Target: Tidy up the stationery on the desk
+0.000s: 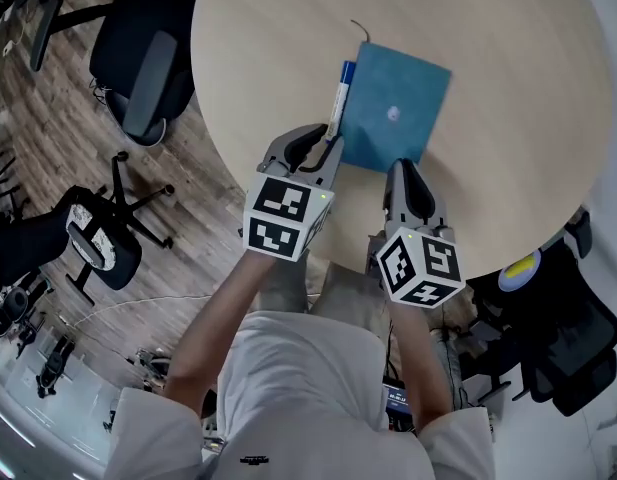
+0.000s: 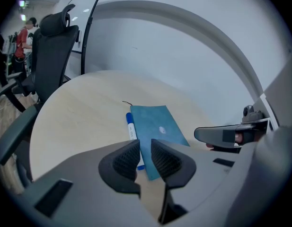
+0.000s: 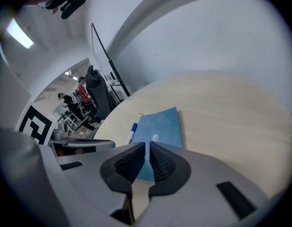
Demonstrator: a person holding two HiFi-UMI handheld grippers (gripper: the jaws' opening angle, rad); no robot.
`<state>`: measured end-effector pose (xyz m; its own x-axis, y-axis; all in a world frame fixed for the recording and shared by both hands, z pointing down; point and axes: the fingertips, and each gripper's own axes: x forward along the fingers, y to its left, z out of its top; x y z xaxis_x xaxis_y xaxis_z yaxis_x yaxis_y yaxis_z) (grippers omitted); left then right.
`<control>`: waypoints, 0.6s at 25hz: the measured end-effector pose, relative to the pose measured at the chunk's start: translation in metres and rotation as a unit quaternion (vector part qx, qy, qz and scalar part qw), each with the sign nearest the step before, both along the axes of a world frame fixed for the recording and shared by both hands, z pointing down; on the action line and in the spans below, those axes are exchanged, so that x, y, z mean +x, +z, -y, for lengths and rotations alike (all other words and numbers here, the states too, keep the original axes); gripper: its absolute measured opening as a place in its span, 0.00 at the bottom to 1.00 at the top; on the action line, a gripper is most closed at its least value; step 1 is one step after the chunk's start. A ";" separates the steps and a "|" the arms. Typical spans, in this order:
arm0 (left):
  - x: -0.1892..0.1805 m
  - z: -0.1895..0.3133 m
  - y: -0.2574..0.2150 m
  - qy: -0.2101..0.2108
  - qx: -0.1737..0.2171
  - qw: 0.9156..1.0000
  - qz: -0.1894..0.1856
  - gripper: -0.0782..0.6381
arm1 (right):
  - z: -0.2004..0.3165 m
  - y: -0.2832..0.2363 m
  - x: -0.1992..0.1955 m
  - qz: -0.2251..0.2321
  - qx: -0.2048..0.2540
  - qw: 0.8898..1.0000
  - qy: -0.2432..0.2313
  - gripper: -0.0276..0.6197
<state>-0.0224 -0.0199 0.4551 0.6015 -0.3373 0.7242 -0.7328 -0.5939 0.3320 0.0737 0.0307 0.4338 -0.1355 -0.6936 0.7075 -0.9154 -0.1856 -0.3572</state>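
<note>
Head view: round pale wood-grain surface [image 1: 508,78], black chairs [image 1: 138,58] around; flat teal notebook [image 1: 393,118] beside slim blue-white marker [image 1: 340,96]. Left gripper [image 1: 325,146] and right gripper [image 1: 401,171]: jaws narrowly apart, empty.

The head camera sits high above the person [image 1: 308,368] and looks steeply down onto the near edge of the round bench [image 1: 508,88]. The left tool [image 1: 321,146] and the right tool [image 1: 402,171] are close below it. The left tool's camera rides low, just behind its own jaws, and faces across the bench toward the far edge and the white wall [image 2: 183,56]. The right tool's camera sits likewise, facing the bench's far-left edge. All three views share the blue notebook [image 1: 393,108] and the pen [image 1: 340,93] by the near edge. Each tool camera also catches the other tool at one side.
</note>
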 end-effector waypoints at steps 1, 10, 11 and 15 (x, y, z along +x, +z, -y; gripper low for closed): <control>-0.001 -0.003 -0.006 -0.003 0.002 1.000 -0.002 0.21 | -0.002 -0.006 0.002 0.000 0.005 1.000 -0.002 0.13; -0.005 -0.043 -0.087 -0.015 0.025 0.999 -0.018 0.15 | -0.029 -0.072 0.008 -0.023 0.034 0.999 -0.035 0.11; -0.004 -0.047 -0.099 -0.018 0.032 0.999 -0.022 0.15 | -0.033 -0.082 0.009 -0.026 0.039 0.998 -0.038 0.11; 0.003 -0.065 -0.150 -0.018 0.066 0.997 -0.040 0.14 | -0.047 -0.123 0.013 -0.035 0.071 0.995 -0.054 0.11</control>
<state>-0.0192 0.0453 0.3054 0.6411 -0.4486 0.6227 -0.7287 -0.6105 0.3103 0.0866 0.0773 0.3107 -0.1684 -0.7715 0.6135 -0.9505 -0.0377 -0.3083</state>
